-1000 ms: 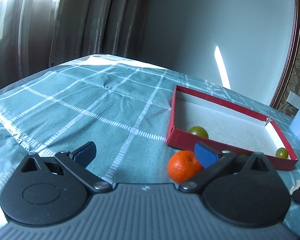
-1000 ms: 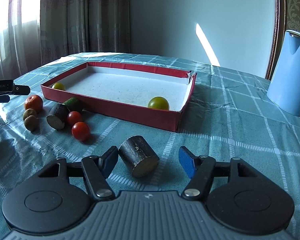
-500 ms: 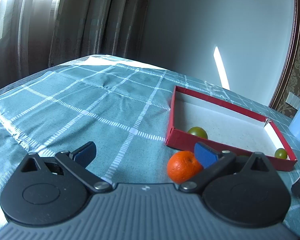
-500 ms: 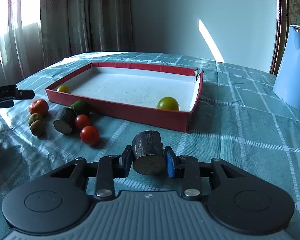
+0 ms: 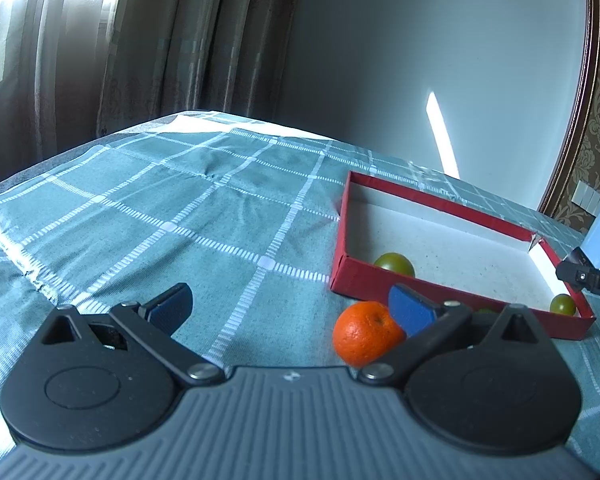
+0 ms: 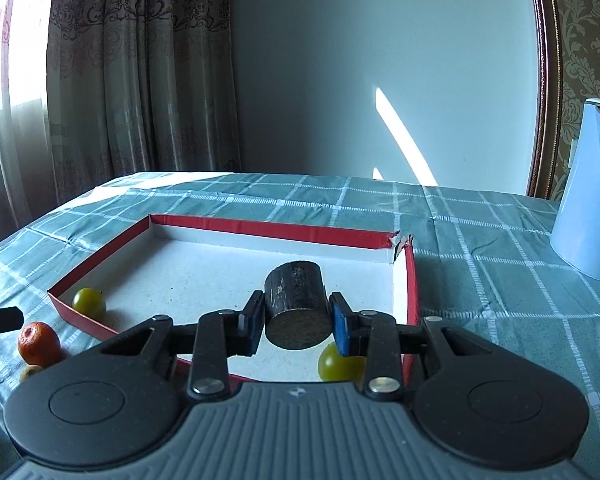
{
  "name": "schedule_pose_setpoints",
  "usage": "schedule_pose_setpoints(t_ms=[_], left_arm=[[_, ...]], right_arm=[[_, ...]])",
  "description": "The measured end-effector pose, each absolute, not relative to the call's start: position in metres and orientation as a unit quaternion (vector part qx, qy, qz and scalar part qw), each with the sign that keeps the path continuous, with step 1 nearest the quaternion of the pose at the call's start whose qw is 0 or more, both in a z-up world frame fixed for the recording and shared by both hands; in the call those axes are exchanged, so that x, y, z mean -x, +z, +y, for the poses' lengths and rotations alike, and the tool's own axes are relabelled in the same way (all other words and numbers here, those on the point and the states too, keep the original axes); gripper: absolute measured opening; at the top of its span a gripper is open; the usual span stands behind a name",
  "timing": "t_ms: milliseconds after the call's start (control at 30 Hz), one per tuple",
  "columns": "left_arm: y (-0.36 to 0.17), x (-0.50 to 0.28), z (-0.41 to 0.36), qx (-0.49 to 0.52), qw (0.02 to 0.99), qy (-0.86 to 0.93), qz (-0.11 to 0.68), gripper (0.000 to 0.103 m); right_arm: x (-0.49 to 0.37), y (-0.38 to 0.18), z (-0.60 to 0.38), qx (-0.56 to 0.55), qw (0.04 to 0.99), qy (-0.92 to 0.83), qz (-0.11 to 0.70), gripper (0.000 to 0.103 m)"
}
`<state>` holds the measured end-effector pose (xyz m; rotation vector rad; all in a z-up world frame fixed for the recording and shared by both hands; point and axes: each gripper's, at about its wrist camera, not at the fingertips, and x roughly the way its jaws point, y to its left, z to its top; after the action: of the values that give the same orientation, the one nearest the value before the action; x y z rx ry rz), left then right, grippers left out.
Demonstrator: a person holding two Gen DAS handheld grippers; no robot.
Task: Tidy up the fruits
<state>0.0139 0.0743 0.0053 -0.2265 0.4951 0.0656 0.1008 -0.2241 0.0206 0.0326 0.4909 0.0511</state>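
Observation:
My right gripper [image 6: 297,316] is shut on a short dark cylinder-shaped piece [image 6: 294,292] and holds it above the near right part of the red tray [image 6: 268,227]. Two green round fruits lie in the tray, one at its left corner [image 6: 88,301] and one under my right finger [image 6: 338,364]. My left gripper [image 5: 290,300] stands open over the checked cloth with nothing between its fingers. An orange [image 5: 366,338] rests just inside its right finger, in front of the tray [image 5: 432,204]. The orange [image 6: 38,342] also shows in the right wrist view.
A blue jug [image 6: 592,192] stands on the right of the green checked tablecloth. A small brownish fruit [image 6: 30,372] lies beside the orange. Curtains hang behind the table's far left edge. The right gripper's tip [image 5: 588,278] shows at the left wrist view's right edge.
My right gripper shut on the dark cylinder lying on the cloth, then lifted it and carried it forward over the tray. My left gripper stayed still and open.

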Motion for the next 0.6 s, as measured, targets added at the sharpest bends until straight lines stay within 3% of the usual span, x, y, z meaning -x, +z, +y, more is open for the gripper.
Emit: schedule_pose_setpoints(t_ms=[400,600], left_arm=[[0.005,-0.015,0.073,0.109,0.963,0.032,0.245,0.103],[0.004,-0.014,0.074,0.111,0.963,0.035,0.242,0.103]], right_arm=[[-0.113,0.005,-0.222,-0.007,0.964,0.017,0.264,0.034],[-0.109,0.007,-0.229,-0.024,0.968,0.013,0.249,0.048]])
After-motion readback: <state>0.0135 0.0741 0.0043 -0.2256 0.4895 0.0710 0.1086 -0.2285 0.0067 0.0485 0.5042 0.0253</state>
